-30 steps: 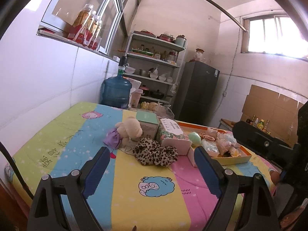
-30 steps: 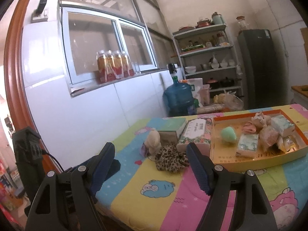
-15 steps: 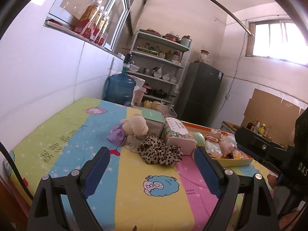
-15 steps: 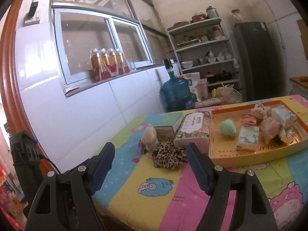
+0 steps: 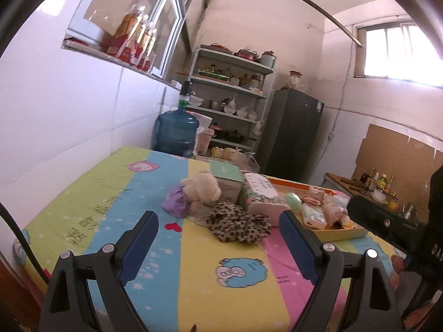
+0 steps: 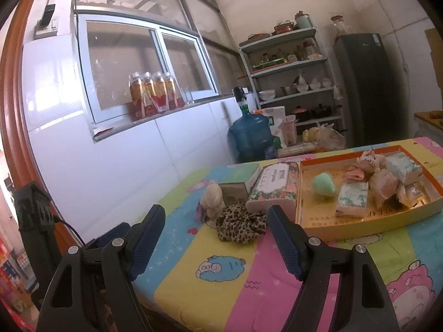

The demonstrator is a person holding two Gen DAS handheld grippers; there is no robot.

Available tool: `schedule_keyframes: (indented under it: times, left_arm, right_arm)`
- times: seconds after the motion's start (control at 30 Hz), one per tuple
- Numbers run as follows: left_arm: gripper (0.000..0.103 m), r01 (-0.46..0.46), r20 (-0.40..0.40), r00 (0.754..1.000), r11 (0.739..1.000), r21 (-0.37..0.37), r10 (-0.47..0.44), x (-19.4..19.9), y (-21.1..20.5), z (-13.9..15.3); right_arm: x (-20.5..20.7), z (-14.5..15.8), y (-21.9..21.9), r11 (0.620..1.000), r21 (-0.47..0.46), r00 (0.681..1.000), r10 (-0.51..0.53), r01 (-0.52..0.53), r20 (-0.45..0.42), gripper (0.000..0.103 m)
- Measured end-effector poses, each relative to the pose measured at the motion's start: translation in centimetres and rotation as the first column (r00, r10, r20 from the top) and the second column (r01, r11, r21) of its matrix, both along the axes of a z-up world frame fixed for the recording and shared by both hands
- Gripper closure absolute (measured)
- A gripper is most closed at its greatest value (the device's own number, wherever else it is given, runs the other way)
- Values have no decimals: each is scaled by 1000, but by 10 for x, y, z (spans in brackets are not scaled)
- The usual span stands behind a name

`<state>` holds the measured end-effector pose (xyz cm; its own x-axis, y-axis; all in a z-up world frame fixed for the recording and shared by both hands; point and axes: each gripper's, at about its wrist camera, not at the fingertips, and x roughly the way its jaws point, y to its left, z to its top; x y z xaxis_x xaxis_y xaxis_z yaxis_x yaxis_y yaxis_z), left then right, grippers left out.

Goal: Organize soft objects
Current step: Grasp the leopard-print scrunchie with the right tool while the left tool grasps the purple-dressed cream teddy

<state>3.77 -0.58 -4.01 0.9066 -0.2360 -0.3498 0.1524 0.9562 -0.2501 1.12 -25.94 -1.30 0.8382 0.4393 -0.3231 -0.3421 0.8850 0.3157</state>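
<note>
A leopard-print scrunchie lies on the striped cartoon cloth. Behind it sit a cream plush bear in a purple dress, a mint box and a floral tissue box. An orange tray holds a green sponge egg, tissue packs and small plush items. My left gripper is open and empty, short of the scrunchie. My right gripper is open and empty, also short of it.
A white tiled wall runs along the left. A blue water jug, a metal shelf with dishes and a dark fridge stand beyond the table's far edge. The other gripper's black body shows at the right.
Both grippers have drawn a little closer to the scrunchie and plush bear, so the objects look larger. Both stay open and empty. Nothing on the table has moved.
</note>
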Motion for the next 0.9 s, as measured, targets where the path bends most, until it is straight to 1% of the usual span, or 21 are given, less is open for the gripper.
schedule_keyframes:
  times: [0.1, 0.2, 0.33, 0.43, 0.5, 0.57, 0.63, 0.7, 0.8, 0.9]
  left_arm:
    - [14, -27, -13, 1000, 1000, 2, 27, 5, 13, -4]
    - [14, -29, -35, 999, 1000, 8, 29, 13, 24, -8]
    - [14, -26, -58, 998, 998, 49, 29, 24, 31, -10]
    - [14, -33, -77, 996, 999, 37, 35, 31, 40, -12]
    - [14, -33, -87, 996, 999, 43, 36, 37, 43, -11]
    - [14, -17, -89, 996, 997, 73, 23, 47, 42, -8]
    - [14, 18, -100, 995, 996, 91, -9, 58, 41, -4]
    - [14, 71, -138, 989, 994, 81, -60, 73, 41, -4]
    - [14, 136, -200, 972, 989, 62, -122, 97, 41, -6]
    - [14, 149, -218, 968, 981, 121, -121, 118, 39, -6]
  right_arm:
    - [7, -8, 5, 1000, -16, 1000, 12, -12, -27, 25]
    - [16, -18, 9, 1000, -22, 998, 20, -21, -54, 25]
    - [36, -31, 16, 999, -23, 993, 37, -40, -109, 25]
    - [51, -39, 25, 998, -31, 989, 53, -58, -140, 25]
    - [63, -44, 31, 997, -34, 984, 61, -67, -165, 25]
    - [77, -49, 36, 998, -43, 977, 45, -55, -207, 25]
    - [90, -52, 41, 998, -57, 972, 22, -36, -232, 25]
    - [101, -55, 46, 997, -81, 968, 0, -21, -250, 25]
    - [113, -61, 50, 995, -99, 958, -24, -5, -285, 25]
    - [126, -69, 53, 990, -138, 942, -78, 34, -328, 25]
